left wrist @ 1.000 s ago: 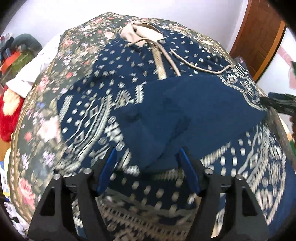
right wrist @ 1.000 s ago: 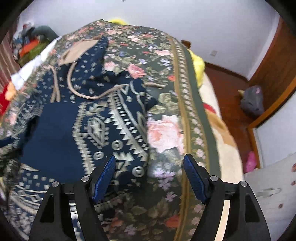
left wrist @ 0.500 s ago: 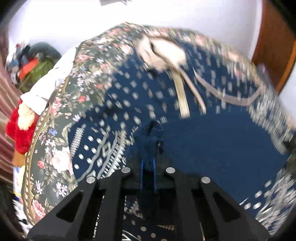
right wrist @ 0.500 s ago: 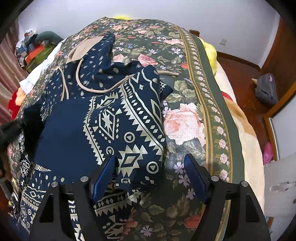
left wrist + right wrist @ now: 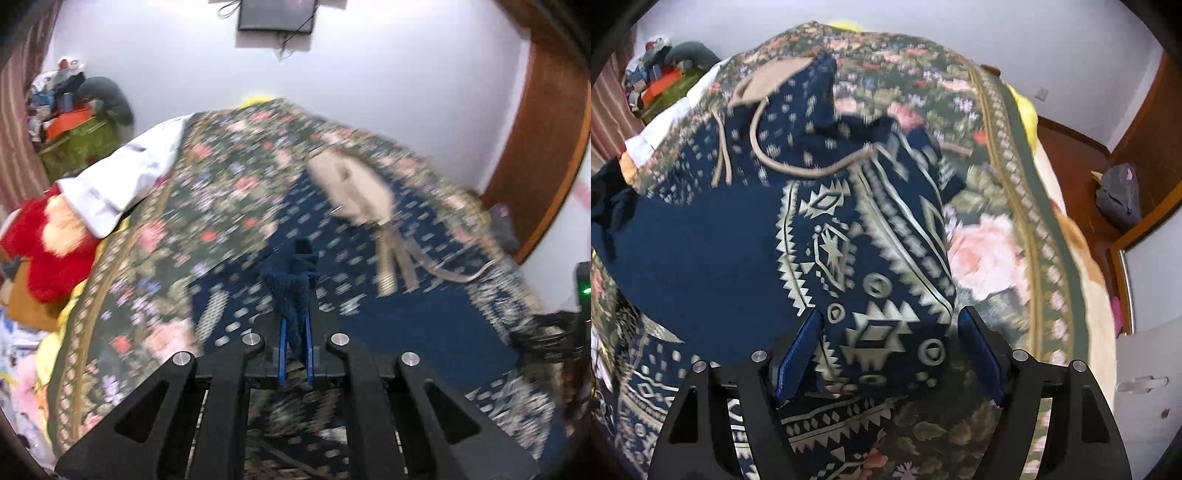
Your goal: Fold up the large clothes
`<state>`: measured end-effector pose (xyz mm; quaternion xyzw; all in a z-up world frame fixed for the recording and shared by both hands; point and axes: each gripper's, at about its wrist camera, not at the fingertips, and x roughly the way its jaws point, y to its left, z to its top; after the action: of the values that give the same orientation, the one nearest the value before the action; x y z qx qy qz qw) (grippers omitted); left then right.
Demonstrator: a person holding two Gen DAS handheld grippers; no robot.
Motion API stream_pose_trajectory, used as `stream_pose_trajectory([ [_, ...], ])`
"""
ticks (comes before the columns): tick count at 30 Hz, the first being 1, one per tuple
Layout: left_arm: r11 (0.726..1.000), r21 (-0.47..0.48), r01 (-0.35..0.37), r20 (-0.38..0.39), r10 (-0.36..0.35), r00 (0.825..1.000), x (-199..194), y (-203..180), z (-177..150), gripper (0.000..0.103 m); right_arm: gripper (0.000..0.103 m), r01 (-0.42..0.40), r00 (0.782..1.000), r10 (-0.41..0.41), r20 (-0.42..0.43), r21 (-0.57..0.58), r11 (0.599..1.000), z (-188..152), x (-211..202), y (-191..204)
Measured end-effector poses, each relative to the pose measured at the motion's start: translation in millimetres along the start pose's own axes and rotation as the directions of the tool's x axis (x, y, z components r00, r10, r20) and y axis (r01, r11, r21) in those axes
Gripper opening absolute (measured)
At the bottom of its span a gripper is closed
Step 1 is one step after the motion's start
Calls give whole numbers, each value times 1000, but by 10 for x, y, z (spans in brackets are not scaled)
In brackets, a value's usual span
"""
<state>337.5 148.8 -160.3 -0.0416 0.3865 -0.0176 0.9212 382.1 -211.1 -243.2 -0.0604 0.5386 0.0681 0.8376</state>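
Note:
A large navy garment with a cream geometric print (image 5: 701, 258) lies spread on the floral bedspread (image 5: 990, 254), its beige hood (image 5: 354, 188) and drawstrings toward the far end. My left gripper (image 5: 295, 325) is shut on a bunched navy fold (image 5: 291, 277) of the garment, raised above the bed; the left wrist view is motion-blurred. My right gripper (image 5: 890, 317) is open, pointing steeply down. The folded patterned sleeve (image 5: 879, 266) lies between its blue pads (image 5: 798, 347), which do not press on it.
On the left side of the bed lie a white cloth (image 5: 122, 181) and a red plush toy (image 5: 48, 251). A cluttered green box (image 5: 77, 136) stands by the far wall. There is a wooden door (image 5: 546, 140) on the right and a grey bag (image 5: 1119, 195) on the floor.
My left gripper went from open around the navy fold to shut on it, then lifted it and tilted up. My right gripper came down a little over the patterned sleeve.

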Motion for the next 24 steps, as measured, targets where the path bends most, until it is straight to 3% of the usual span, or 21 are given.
stream_pose_trajectory([
  [6, 998, -27, -58, -148, 53, 988, 358, 281, -362, 9, 77, -15, 1000, 15, -14, 17, 1000, -21, -21, -11],
  [10, 994, 20, -108, -231, 110, 967, 506, 308, -595, 23, 77, -26, 999, 27, -23, 17, 1000, -24, -24, -24],
  [13, 985, 70, -158, -242, 170, 955, 487, 332, -715, 28, 78, -26, 999, 26, -21, 17, 1000, -26, -23, -22],
  [20, 984, 82, -155, -272, 172, 947, 258, 504, -662, 40, 78, -50, 998, 50, -46, 6, 999, 20, -63, -45],
  [24, 985, 93, -148, -249, 167, 954, 149, 559, -445, 58, 78, -54, 998, 54, -21, -38, 998, 140, -199, -39],
])
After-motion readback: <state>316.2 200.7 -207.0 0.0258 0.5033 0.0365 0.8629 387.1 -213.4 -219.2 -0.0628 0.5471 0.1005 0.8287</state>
